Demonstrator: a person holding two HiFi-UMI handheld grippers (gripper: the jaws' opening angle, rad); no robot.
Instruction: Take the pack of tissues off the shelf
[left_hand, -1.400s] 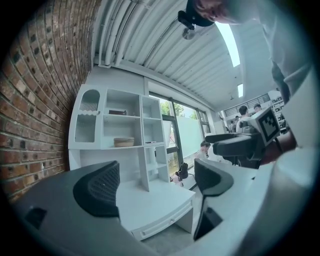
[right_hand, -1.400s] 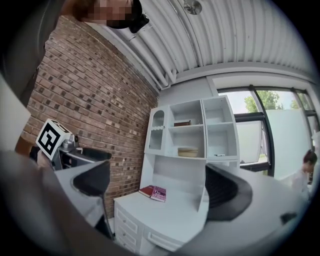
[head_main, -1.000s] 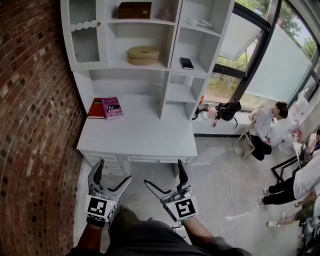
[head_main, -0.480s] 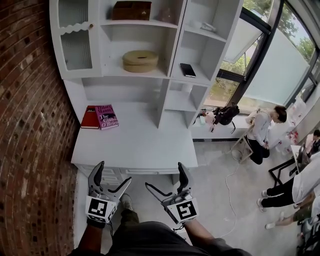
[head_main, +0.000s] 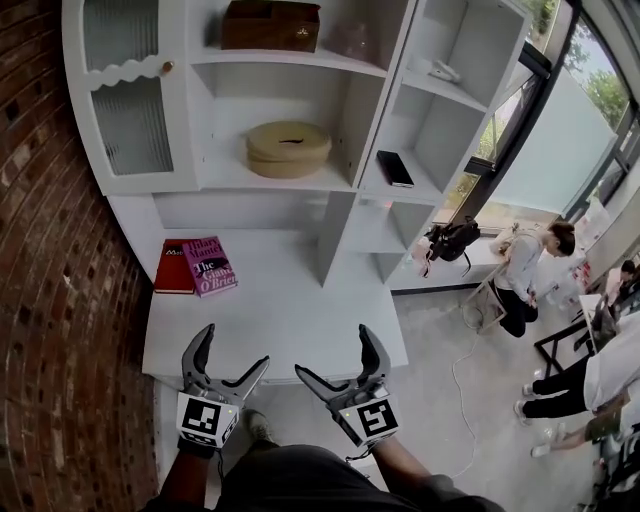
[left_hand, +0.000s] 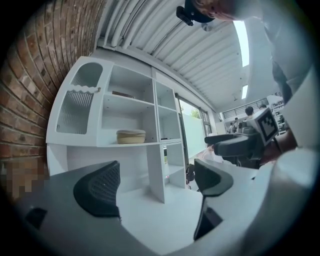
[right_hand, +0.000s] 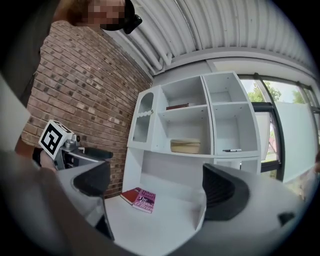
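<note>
One round tan pack of tissues (head_main: 288, 148) with a slot in its top sits on the middle shelf of the white shelf unit (head_main: 342, 120), roughly centred in its open bay. To its left I see a cabinet door (head_main: 130, 120) with ribbed glass; in the bay to its right lies a flat black object (head_main: 394, 168). On the shelf above stands a dark brown box (head_main: 271, 25). Below, on the white desk top (head_main: 290, 320), a pink book (head_main: 208, 266) lies partly over a red book (head_main: 173, 266) near the brick wall (head_main: 50, 250).

Both of my grippers hang low at the desk's front edge, well apart from the pack. The left gripper (head_main: 235, 346) has its jaws spread wide with nothing between them, and the right gripper (head_main: 334, 351) is likewise wide open and empty. Off to the right, people (head_main: 525, 265) are near the window.
</note>
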